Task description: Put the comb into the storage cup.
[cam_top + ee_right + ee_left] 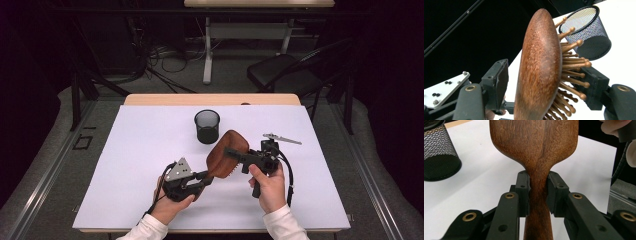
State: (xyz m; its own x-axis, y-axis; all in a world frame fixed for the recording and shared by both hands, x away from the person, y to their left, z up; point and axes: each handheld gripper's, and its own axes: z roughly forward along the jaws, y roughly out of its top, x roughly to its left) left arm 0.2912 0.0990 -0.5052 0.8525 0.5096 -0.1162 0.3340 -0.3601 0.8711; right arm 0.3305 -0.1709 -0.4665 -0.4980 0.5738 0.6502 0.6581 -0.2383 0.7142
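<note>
The left gripper (204, 176) is clamped on the neck of the brush (227, 152), its fingers (522, 188) pressing both sides of the handle, held by the left hand (172, 202) below the brush. The right gripper (231, 152) straddles the brush head from the right, fingers (496, 83) not touching it, held by the right hand (270, 187).

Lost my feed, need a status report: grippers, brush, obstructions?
Left gripper shut on hairbrush handle. Right gripper open, jaws straddling brush head, not pressing. Mesh cup behind, apart.
</note>
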